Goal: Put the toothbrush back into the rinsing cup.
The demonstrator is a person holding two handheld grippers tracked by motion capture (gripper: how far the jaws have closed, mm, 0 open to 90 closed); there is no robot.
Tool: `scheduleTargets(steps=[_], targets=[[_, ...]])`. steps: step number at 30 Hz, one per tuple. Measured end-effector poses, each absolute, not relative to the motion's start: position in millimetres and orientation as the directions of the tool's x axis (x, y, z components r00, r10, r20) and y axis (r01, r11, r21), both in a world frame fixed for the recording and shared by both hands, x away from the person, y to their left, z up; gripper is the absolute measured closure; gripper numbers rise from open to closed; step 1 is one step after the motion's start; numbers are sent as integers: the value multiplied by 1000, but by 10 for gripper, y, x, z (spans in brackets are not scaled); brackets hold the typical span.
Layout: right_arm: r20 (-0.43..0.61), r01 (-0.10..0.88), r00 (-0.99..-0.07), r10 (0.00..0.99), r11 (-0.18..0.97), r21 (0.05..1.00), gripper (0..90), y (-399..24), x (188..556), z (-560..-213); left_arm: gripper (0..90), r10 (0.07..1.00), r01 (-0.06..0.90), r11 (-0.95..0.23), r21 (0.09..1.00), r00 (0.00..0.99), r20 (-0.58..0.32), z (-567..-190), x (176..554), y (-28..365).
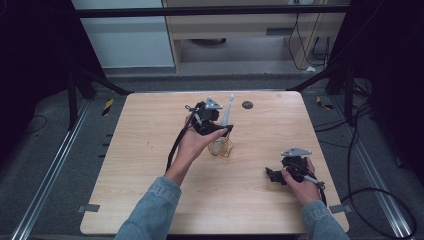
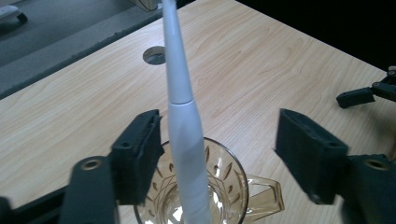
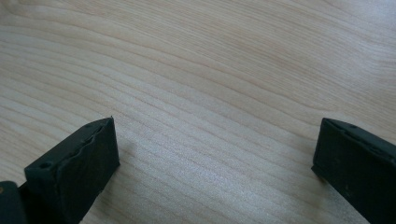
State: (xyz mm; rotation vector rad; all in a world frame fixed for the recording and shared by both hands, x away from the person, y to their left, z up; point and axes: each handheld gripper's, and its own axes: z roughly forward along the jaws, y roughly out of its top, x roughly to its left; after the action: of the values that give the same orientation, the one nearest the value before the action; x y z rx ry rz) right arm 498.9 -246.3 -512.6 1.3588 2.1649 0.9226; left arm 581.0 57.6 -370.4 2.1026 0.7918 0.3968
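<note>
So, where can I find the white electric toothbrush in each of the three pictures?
High view: white electric toothbrush stands tilted in the glass mug, centre of the table, beside the left gripper.
Left gripper view: centre, rising between open jaws, nearer the left one.
Right gripper view: not in it; wood grain between open jaws.
Shared landmark: round hole in the tabletop.
</note>
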Motion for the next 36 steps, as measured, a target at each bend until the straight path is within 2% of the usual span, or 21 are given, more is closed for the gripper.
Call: scheduleTargets(steps=[4,10,21,28,36], targets=[[-3,622,-434,901,302,723,4,-2463,4989,-5125,136,651,397,-455,797,759,-6,-3698,5776,587],[1,624,-433,901,299,722,4,-2461,4990,-5123,70,634,392,-474,788,773,-4,-3740,5735,587],[-4,622,-433,901,302,723,4,-2463,4989,-5126,50,634,381,-484,788,773,15,-3729,5700,617],[-4,622,-433,901,302,723,4,-2463,4989,-5125,46,634,361,-541,759,769,86,-3744,5636,703],[-4,621,-433,901,302,723,4,-2463,4989,-5125,47,648,371,-510,776,759,63,-3730,5660,811]])
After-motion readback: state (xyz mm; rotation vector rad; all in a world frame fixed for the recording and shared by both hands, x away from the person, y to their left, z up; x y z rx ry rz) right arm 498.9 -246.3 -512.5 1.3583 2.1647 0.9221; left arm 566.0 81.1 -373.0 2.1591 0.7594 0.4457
